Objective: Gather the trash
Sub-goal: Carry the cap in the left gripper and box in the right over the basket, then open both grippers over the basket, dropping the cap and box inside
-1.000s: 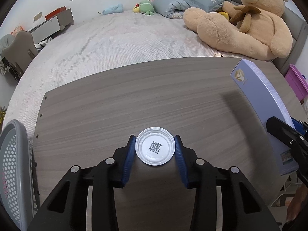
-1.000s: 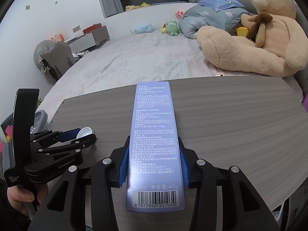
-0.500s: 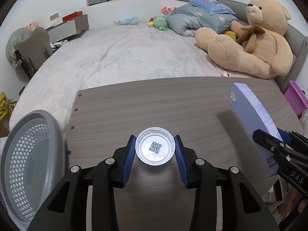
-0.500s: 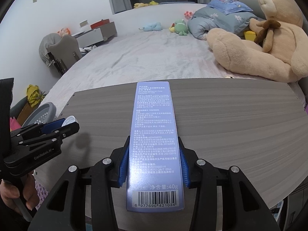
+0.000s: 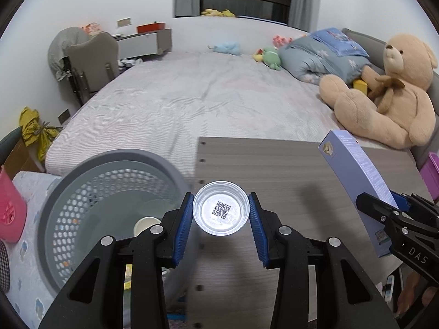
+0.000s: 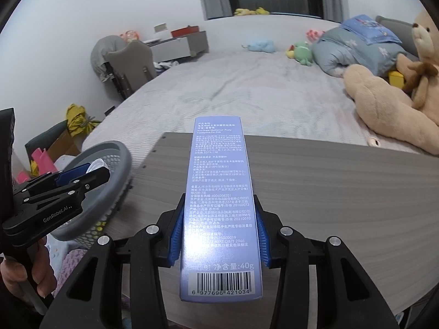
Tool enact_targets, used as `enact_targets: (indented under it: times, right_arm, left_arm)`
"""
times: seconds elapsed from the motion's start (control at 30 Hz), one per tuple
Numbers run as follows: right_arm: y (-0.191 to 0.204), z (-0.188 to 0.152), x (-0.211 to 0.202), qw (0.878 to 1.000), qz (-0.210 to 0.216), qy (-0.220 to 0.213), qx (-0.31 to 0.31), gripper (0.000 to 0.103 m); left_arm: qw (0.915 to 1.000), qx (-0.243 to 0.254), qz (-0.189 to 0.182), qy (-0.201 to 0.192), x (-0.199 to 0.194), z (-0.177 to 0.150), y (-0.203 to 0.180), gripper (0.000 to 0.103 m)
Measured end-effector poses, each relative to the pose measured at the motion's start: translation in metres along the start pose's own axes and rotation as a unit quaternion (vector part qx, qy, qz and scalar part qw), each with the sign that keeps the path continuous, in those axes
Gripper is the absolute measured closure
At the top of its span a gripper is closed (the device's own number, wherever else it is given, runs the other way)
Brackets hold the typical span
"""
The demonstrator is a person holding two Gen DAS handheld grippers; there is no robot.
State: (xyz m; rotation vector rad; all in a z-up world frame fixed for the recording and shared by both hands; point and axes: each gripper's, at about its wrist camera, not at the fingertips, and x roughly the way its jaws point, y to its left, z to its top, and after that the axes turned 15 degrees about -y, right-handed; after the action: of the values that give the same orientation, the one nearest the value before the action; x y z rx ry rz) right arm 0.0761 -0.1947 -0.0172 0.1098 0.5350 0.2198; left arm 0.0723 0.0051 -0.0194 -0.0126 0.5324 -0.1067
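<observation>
Clear plastic lid (image 5: 221,208) with a QR code sits clamped between the blue pads (image 5: 183,232) of the left gripper (image 5: 221,219), open side facing the camera, held in the air over the left edge of the wooden tabletop (image 5: 301,181) — just beside the rim of the grey mesh bin (image 5: 90,164). The bin stands off the tabletop's left side; a paper cup (image 5: 145,224) lies in its bottom. From the right wrist view the left gripper (image 6: 94,174) shows side-on in front of the bin (image 6: 120,161), with the lid (image 6: 96,164) peeking out at its tips, and a hand (image 6: 38,268) on its handle.

Purple-blue toothpaste box (image 6: 219,213) is clamped lengthwise in the right gripper (image 6: 219,244), barcode end nearest the camera, far end pointing toward the bed (image 6: 247,90) — held above the tabletop (image 6: 343,192). In the left wrist view the same box (image 5: 356,181) tilts up from the right gripper (image 5: 384,208), well right of the lid.

Bed (image 5: 205,96) behind, big teddy bear (image 5: 389,96) on its right side, grey chair (image 5: 93,54) at far left.
</observation>
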Motion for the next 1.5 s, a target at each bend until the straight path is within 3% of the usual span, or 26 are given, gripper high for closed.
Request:
enact_targets:
  times: [0.7, 1.07, 1.5]
  right_arm:
    - [0.164, 0.019, 0.053, 0.986, 0.148, 0.021, -0.070, 0.060]
    - [0.196, 0.001, 0.078, 0.981, 0.163, 0.058, -0.083, 0.060]
    - [0.207, -0.001, 0.095, 0.980, 0.164, 0.066, -0.090, 0.060]
  left_arm:
    - [0.9918, -0.077, 0.101, -0.011, -0.031, -0.005, 0.149, 0.064]
    - [0.9917, -0.076, 0.103, 0.005, -0.017, -0.011, 0.173, 0.064]
    - [0.9903, -0.081, 0.112, 0.012, -0.009, -0.013, 0.180, 0.064]
